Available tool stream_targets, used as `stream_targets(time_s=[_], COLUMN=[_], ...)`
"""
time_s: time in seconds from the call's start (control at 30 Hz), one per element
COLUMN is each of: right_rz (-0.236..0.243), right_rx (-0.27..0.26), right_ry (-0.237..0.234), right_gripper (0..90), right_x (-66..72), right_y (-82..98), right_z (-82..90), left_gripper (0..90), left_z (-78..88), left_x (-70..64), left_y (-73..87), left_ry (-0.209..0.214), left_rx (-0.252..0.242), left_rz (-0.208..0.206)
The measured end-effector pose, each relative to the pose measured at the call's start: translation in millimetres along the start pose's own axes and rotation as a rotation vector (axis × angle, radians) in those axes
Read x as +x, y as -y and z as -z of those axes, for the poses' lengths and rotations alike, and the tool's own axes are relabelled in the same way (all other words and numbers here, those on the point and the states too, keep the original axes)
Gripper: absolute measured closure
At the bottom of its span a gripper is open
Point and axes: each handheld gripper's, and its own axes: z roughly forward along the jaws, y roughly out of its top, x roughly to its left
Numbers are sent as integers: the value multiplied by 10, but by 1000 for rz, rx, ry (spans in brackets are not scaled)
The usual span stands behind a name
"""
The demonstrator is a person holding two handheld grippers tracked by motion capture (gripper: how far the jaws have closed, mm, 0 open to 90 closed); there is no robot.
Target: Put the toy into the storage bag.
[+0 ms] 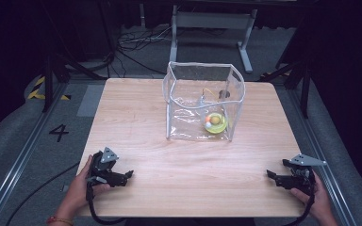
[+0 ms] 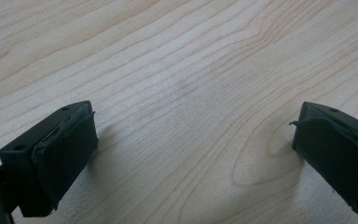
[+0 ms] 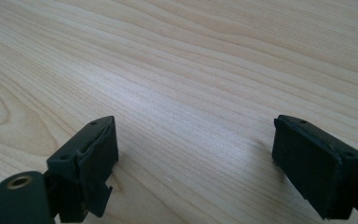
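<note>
two grippers idle at table's near edge, clear bag waits mid-table

both tools sit low on the wooden table (image 1: 136, 108), well apart from the clear plastic bag (image 1: 202, 101) standing upright toward the far side w/ a yellow-green ring toy (image 1: 215, 122) inside. left gripper (image 1: 128, 175) and right gripper (image 1: 269, 175) each point inward, jaws spread wide, nothing btwn them, bare wood in both gripper views. likely next step: reach for the bag. best approach is from above at the open rim, one tool steadying a wall so the soft plastic doesn't fold. hands grip from behind, forearms near the table's corners.
</note>
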Motion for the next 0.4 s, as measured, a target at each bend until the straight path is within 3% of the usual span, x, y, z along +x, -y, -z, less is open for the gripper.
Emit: stream_targets(time_s=[0.4], right_rz=[-13], right_rx=[8], right_ry=[15], right_gripper=[106], right_x=[-6], right_y=[-2], right_z=[-8], left_gripper=[1], left_z=[6], left_x=[-14], left_y=[5], left_ry=[-7], left_rx=[4], left_rz=[16])
